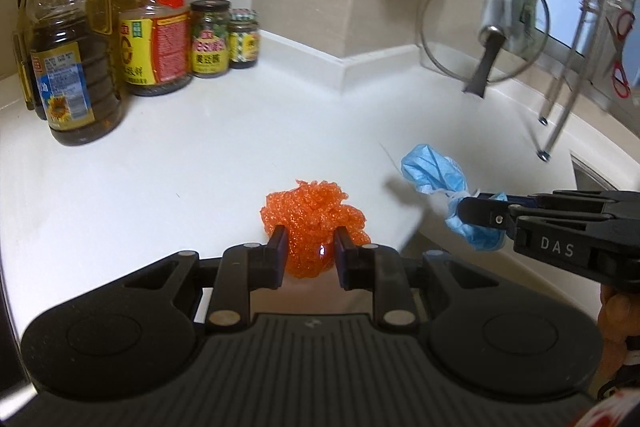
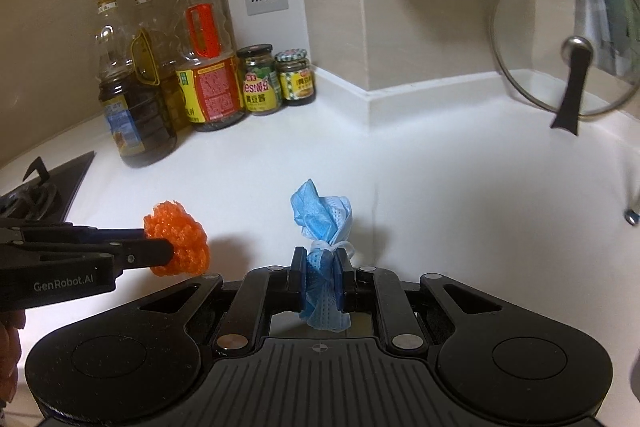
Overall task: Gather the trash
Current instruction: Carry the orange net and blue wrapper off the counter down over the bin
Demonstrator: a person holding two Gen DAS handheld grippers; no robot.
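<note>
My left gripper [image 1: 309, 255] is shut on an orange crumpled mesh ball [image 1: 316, 215] and holds it just above the white counter [image 1: 200, 155] near its front edge. My right gripper [image 2: 322, 279] is shut on a crumpled blue face mask [image 2: 322, 223], tied with its white ear loop, also held above the counter. In the left wrist view the right gripper [image 1: 464, 213] comes in from the right with the mask [image 1: 434, 173]. In the right wrist view the left gripper [image 2: 170, 253] comes in from the left with the orange ball [image 2: 180, 239].
Several oil and sauce bottles [image 1: 156, 27] and two jars [image 1: 210, 39] stand at the back left against the wall. A glass pot lid [image 1: 484, 27] hangs at the right near a rack with red scissors [image 1: 620, 55]. A gas hob corner [image 2: 44, 187] lies at the left.
</note>
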